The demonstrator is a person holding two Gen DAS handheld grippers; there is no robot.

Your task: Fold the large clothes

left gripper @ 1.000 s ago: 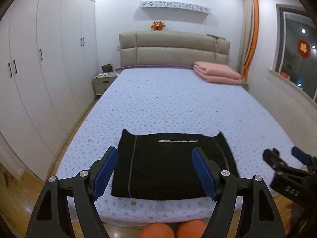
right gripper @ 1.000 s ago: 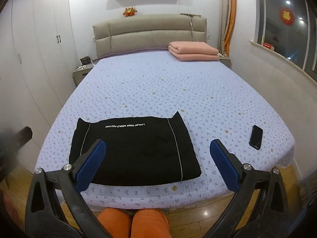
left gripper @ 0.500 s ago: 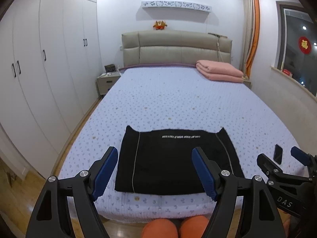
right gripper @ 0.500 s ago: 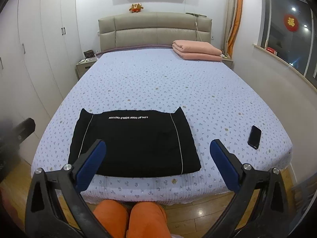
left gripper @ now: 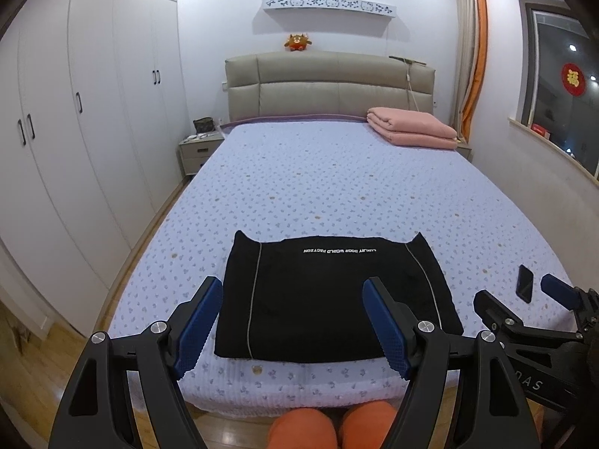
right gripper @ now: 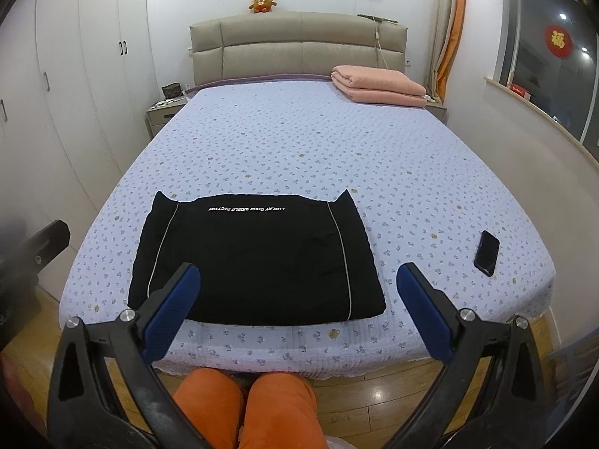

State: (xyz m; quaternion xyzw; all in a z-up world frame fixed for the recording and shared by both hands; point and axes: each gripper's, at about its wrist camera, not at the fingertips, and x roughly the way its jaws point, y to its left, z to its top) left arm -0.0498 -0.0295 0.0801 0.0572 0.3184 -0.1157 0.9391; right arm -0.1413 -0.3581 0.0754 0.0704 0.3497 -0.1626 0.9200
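A black garment with thin white side stripes and a line of white lettering lies folded into a flat rectangle near the foot of the bed. It also shows in the right wrist view. My left gripper is open and empty, held above the bed's near edge, in front of the garment. My right gripper is open and empty, also held back from the garment. The right gripper shows at the right edge of the left wrist view.
A black phone lies on the bed right of the garment. A folded pink blanket sits at the head. White wardrobes line the left wall, with a nightstand. Orange-clad knees touch the foot edge.
Both grippers have pulled back and risen away from the bed, so more of the room and floor shows. The garment has not moved. Both grippers stay open.
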